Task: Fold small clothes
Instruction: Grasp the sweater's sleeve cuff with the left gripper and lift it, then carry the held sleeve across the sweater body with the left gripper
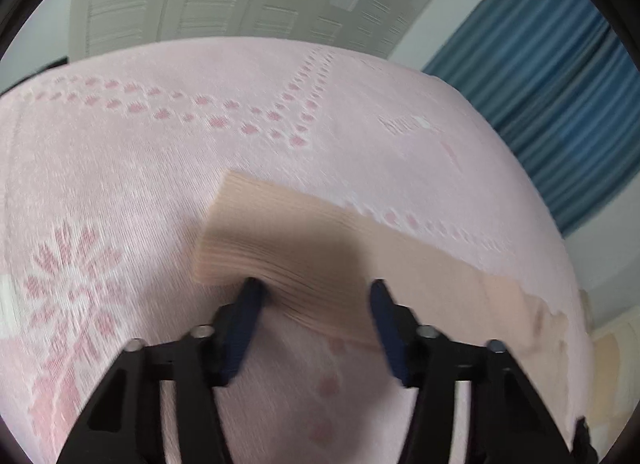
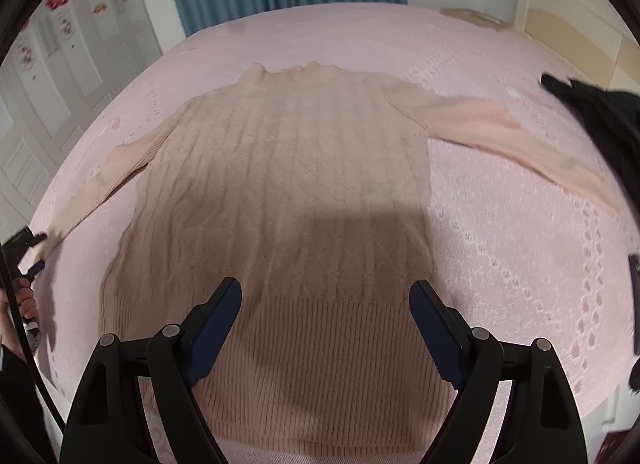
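Sweater [image 2: 280, 167] lies flat on bedspread [image 2: 500, 223], sleeves spread. Left gripper [image 1: 316, 292] straddles cuff [image 1: 280, 248], jaws apart, nothing clamped. Right gripper [image 2: 326, 296] gapes wide over hem, empty.

Both wrist views are evenly lit by soft, diffuse room light, with no glare. The left wrist view is smeared by motion blur: the sleeve cuff [image 1: 280, 248] ahead of the left gripper [image 1: 316, 290] streaks, and so does the bedspread [image 1: 120, 167] pattern. A dark, soft-edged shadow lies on the cuff just beyond the fingertips. The right wrist view is sharper; a broad shadow falls on the sweater [image 2: 288, 167] just ahead of the right gripper [image 2: 326, 290]. Fisheye bending curves everything toward black corners
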Motion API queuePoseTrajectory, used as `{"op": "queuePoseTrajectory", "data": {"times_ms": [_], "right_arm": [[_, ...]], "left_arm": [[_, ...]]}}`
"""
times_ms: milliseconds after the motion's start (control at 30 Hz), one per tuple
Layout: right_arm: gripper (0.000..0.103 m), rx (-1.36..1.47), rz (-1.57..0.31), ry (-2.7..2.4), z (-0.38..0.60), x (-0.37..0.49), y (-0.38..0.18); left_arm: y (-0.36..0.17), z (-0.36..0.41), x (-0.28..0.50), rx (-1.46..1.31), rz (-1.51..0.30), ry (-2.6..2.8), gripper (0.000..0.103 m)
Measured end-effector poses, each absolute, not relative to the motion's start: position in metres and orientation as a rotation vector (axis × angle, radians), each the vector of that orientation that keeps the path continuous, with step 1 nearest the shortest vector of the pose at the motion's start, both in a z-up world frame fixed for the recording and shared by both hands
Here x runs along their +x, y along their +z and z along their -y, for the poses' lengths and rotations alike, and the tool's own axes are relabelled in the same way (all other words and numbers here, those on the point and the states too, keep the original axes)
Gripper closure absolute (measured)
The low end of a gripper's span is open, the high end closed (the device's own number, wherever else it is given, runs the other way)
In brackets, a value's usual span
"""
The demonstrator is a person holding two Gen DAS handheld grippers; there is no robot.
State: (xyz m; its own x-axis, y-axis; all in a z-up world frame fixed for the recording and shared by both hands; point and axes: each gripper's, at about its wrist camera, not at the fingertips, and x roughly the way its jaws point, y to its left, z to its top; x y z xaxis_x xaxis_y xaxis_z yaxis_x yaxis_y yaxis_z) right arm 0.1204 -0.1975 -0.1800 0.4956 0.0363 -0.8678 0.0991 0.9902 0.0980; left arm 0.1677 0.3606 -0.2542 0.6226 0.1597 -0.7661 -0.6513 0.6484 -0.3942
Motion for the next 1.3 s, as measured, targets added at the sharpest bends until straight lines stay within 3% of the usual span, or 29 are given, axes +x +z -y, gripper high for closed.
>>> {"op": "queuePoseTrajectory", "data": {"times_ms": [33, 100, 133, 500, 800, 1067, 1300], "right_arm": [[0.017, 0.148, -1.054, -0.044, 0.2, 0.122, -0.182], [0.017, 0.153, -1.055, -0.053, 0.204, 0.124, -0.184], [0.017, 0.158, -1.057, -0.055, 0.206, 0.124, -0.184], [0.017, 0.22, -1.003, -0.048, 0.248, 0.126, -0.171], [0.017, 0.25, -0.951, -0.076, 0.306, 0.121, -0.15], [0.017, 0.279, -0.937, -0.104, 0.348, 0.112, -0.145], [0.017, 0.304, -0.942, -0.123, 0.375, 0.108, -0.147]], "left_arm": [[-0.255, -0.36, 0.171, -0.699, -0.77, 0.553, 0.078], [-0.256, -0.359, 0.18, -0.663, -0.789, 0.575, 0.09], [-0.253, -0.356, 0.185, -0.649, -0.794, 0.572, 0.092], [-0.133, -0.282, 0.248, -0.397, -0.703, 0.461, 0.093], [-0.053, -0.151, 0.31, -0.229, -0.634, 0.267, 0.093], [-0.034, 0.012, 0.352, -0.032, -0.636, 0.057, 0.093], [-0.081, 0.139, 0.349, 0.041, -0.719, -0.103, 0.093]]}}
